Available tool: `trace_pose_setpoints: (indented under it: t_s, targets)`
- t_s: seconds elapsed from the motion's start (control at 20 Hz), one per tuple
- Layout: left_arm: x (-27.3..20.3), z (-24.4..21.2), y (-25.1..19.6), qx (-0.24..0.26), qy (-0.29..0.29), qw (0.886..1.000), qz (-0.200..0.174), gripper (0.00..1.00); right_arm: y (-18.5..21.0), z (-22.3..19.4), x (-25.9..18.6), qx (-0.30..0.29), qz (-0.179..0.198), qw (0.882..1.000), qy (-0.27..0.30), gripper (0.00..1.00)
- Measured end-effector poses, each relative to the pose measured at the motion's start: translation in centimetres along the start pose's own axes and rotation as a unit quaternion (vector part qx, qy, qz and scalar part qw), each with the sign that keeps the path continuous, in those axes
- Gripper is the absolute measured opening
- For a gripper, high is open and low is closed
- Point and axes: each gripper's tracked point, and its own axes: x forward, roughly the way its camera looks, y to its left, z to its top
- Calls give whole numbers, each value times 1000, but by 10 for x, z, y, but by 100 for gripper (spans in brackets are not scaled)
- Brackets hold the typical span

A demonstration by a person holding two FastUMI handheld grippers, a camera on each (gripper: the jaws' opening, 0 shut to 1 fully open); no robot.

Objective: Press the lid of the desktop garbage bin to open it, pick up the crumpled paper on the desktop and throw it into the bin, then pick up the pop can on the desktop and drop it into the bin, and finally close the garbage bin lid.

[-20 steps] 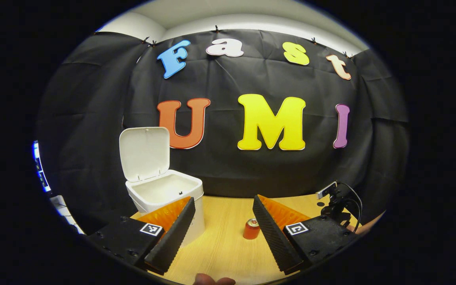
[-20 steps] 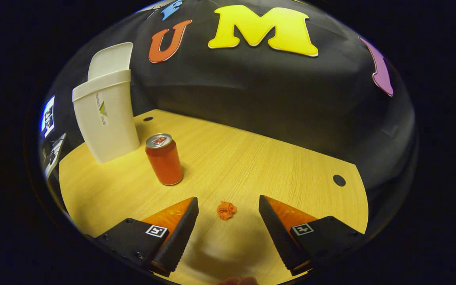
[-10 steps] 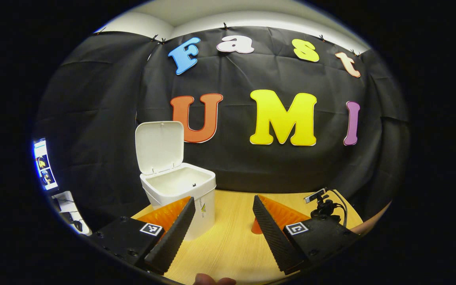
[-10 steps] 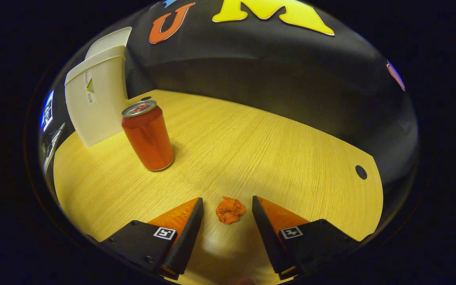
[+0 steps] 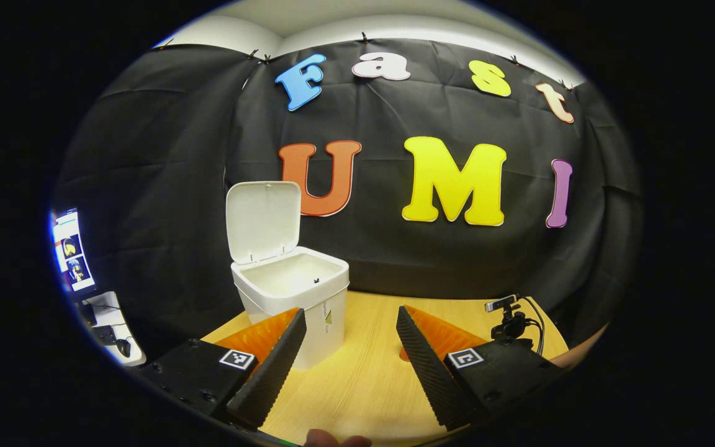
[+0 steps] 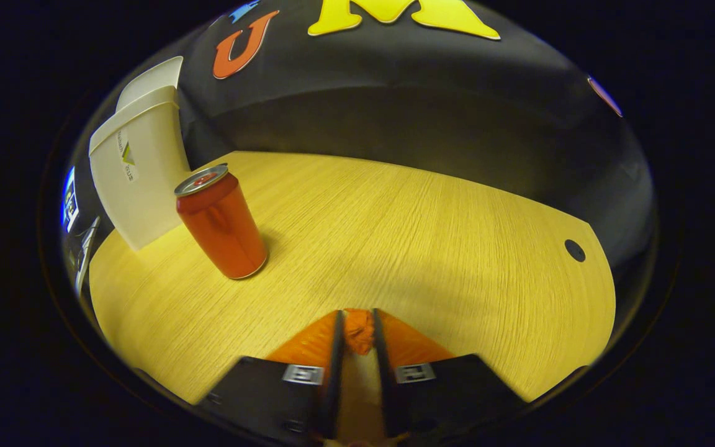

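Orange crumpled paper (image 6: pixel 358 330) sits pinched between the two fingers of the right hand-held gripper (image 6: pixel 358 326), which is clenched on it low against the pale wooden bench (image 6: pixel 432 236); both fingers press the wad from either side, and it lies at or just above the bench surface (which of the two I cannot tell).

Taking the white garbage bin (image 6: pixel 137 180) as the landmark: in the right gripper view the red pop can (image 6: pixel 221 226) stands upright just beside the bin, on the side nearer the camera, apart from it, with its silver top showing. The paper and the right hand-held gripper are well away from the bin, beyond the can. A dark round hole (image 6: pixel 575 250) in the bench lies far from the bin, near the opposite edge.

In the left gripper view the left hand-held gripper (image 5: pixel 348 360) is released, its fingers spread wide with nothing between them, raised above the bench just in front of the bin (image 5: pixel 298 304). The bin's lid (image 5: pixel 263 220) stands upright behind its mouth. Beyond the far side of the bin from the lit screen (image 5: pixel 72 251), a small black camera mount (image 5: pixel 509 320) with cables rises past the right finger. A fingertip (image 5: pixel 336 440) shows at the bottom edge.
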Motion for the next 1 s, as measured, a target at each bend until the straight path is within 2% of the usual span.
trace_pose_setpoints:
  t_s: [0.05, 0.15, 0.25, 0.5, 0.75, 1.0]
  targets:
    - [-1, 1, 1, 4, -2, 1000, 0, 97, 0, 2, -1, -1, -2, 1000, 0, 21]
    - [-1, 1, 3, 8, -1, 1000, -2, 96, 3, 3, -4, -5, 1, 1000, 4, 21]
    - [-4, -1, 5, 9, 0, 1000, -6, 96, 14, 9, -17, 8, 17, 1000, 1, 11]
    - [-1, -4, 13, 33, -10, 999, -16, 97, 54, 73, -78, 20, 47, 996, -67, 11]
    - [2, -2, 18, 31, -27, 999, -35, 97, 98, 152, -150, 16, 75, 988, -137, 10]
    - [5, -6, 39, 12, -32, 999, -37, 97, 161, 245, -208, -25, 116, 970, -212, 10]
